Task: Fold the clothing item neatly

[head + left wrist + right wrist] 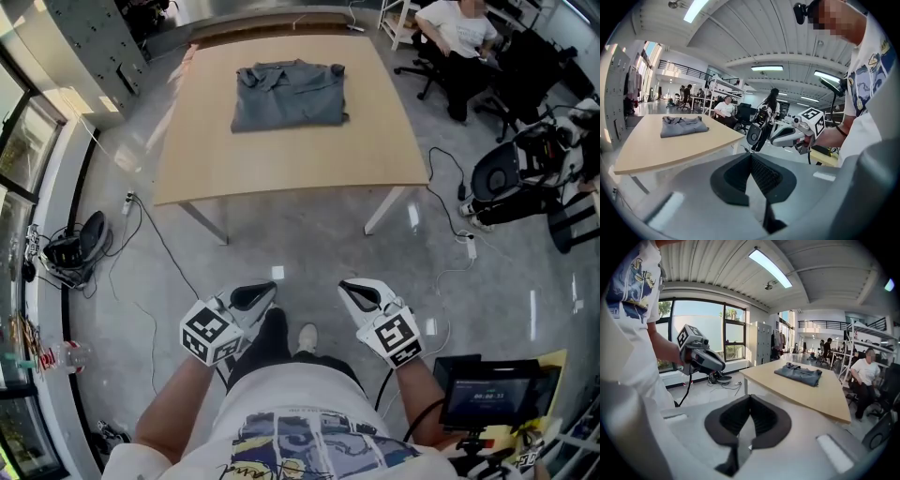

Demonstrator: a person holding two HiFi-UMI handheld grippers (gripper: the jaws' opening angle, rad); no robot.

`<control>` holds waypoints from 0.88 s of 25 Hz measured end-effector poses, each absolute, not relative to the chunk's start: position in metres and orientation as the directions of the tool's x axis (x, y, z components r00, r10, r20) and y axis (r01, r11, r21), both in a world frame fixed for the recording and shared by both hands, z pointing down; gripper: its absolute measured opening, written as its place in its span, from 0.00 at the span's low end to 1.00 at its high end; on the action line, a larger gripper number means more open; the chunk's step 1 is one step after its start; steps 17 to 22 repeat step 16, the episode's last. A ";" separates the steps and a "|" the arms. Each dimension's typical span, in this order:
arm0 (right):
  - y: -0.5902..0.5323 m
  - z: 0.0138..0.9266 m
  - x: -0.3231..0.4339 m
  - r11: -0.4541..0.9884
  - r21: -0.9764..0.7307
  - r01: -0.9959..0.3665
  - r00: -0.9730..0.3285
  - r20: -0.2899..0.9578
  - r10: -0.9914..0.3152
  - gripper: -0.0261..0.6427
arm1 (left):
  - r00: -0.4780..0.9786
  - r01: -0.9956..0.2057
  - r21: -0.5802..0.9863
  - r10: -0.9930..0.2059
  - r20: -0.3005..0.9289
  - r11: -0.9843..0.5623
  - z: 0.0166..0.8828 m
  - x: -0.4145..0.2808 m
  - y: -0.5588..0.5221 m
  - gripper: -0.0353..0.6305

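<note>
A tangle of cables (70, 251) lies on the grey floor (309, 248) at 9 o'clock. The pale wooden table (281, 169) stands at 12 o'clock, and the folded grey shirt (291, 96) lies flat on its far half. A seated person (459, 33) is at 1 o'clock, among office chairs. Well short of the table, the left gripper (255, 298) is held low at 7 o'clock and the right gripper (361, 295) at 5 o'clock. Both point forward and slightly down, jaws pressed together, with nothing between them.
</note>
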State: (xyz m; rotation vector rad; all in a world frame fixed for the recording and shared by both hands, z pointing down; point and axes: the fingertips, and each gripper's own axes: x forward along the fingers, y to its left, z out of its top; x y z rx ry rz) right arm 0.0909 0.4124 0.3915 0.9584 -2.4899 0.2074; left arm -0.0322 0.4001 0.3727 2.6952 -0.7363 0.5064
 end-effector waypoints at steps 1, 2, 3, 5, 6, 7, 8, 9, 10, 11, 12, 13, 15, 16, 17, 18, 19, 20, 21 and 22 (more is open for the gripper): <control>0.414 0.393 0.091 0.745 0.027 -0.666 -0.649 0.472 -0.597 0.04 | 0.806 -0.533 0.187 -0.429 0.408 -0.825 0.372 -0.032 0.399 0.06; 0.415 0.395 0.092 0.744 0.025 -0.668 -0.647 0.473 -0.598 0.04 | 0.806 -0.533 0.184 -0.430 0.406 -0.826 0.372 -0.030 0.397 0.06; 0.415 0.396 0.094 0.741 0.022 -0.671 -0.645 0.475 -0.599 0.04 | 0.808 -0.532 0.184 -0.430 0.403 -0.827 0.371 -0.028 0.395 0.06; 0.415 0.399 0.098 0.736 0.021 -0.676 -0.640 0.478 -0.602 0.04 | 0.813 -0.527 0.189 -0.427 0.396 -0.829 0.370 -0.022 0.392 0.06; 0.413 0.400 0.100 0.736 0.024 -0.677 -0.638 0.479 -0.603 0.04 | 0.816 -0.524 0.191 -0.424 0.394 -0.830 0.371 -0.019 0.390 0.06; 0.410 0.400 0.101 0.736 0.029 -0.676 -0.637 0.479 -0.604 0.04 | 0.817 -0.521 0.193 -0.421 0.393 -0.831 0.372 -0.017 0.389 0.06; 0.407 0.400 0.102 0.736 0.033 -0.676 -0.635 0.480 -0.605 0.04 | 0.819 -0.519 0.195 -0.418 0.394 -0.833 0.373 -0.015 0.387 0.06; 0.404 0.399 0.102 0.735 0.036 -0.677 -0.633 0.480 -0.607 0.04 | 0.820 -0.516 0.196 -0.415 0.395 -0.834 0.373 -0.014 0.385 0.06; 0.401 0.397 0.102 0.734 0.039 -0.678 -0.631 0.481 -0.608 0.04 | 0.821 -0.515 0.197 -0.413 0.394 -0.834 0.372 -0.014 0.383 0.06; 0.398 0.395 0.101 0.735 0.042 -0.677 -0.631 0.480 -0.609 0.04 | 0.822 -0.515 0.196 -0.415 0.391 -0.834 0.370 -0.014 0.380 0.06; 0.395 0.392 0.099 0.738 0.046 -0.673 -0.634 0.479 -0.608 0.04 | 0.821 -0.517 0.194 -0.419 0.387 -0.834 0.367 -0.016 0.377 0.06; 0.391 0.388 0.096 0.743 0.051 -0.667 -0.638 0.476 -0.605 0.04 | 0.820 -0.520 0.189 -0.425 0.383 -0.833 0.363 -0.017 0.374 0.06; 0.385 0.382 0.091 0.753 0.061 -0.656 -0.646 0.470 -0.601 0.04 | 0.817 -0.527 0.177 -0.437 0.377 -0.831 0.356 -0.021 0.367 0.06; 0.382 0.379 0.088 0.757 0.067 -0.650 -0.650 0.467 -0.599 0.04 | 0.815 -0.529 0.172 -0.442 0.374 -0.831 0.353 -0.022 0.364 0.06; 0.382 0.379 0.088 0.757 0.067 -0.650 -0.650 0.467 -0.599 0.04 | 0.815 -0.529 0.172 -0.442 0.374 -0.831 0.353 -0.022 0.364 0.06; 0.382 0.379 0.088 0.757 0.067 -0.650 -0.650 0.467 -0.599 0.04 | 0.815 -0.529 0.172 -0.442 0.374 -0.831 0.353 -0.022 0.364 0.06; 0.382 0.379 0.088 0.757 0.067 -0.650 -0.650 0.467 -0.599 0.04 | 0.815 -0.529 0.172 -0.442 0.374 -0.831 0.353 -0.022 0.364 0.06; 0.382 0.379 0.088 0.757 0.067 -0.650 -0.650 0.467 -0.599 0.04 | 0.815 -0.529 0.172 -0.442 0.374 -0.831 0.353 -0.022 0.364 0.06; 0.382 0.379 0.088 0.757 0.067 -0.650 -0.650 0.467 -0.599 0.04 | 0.815 -0.529 0.172 -0.442 0.374 -0.831 0.353 -0.022 0.364 0.06; 0.382 0.379 0.088 0.757 0.067 -0.650 -0.650 0.467 -0.599 0.04 | 0.815 -0.529 0.172 -0.442 0.374 -0.831 0.353 -0.022 0.364 0.06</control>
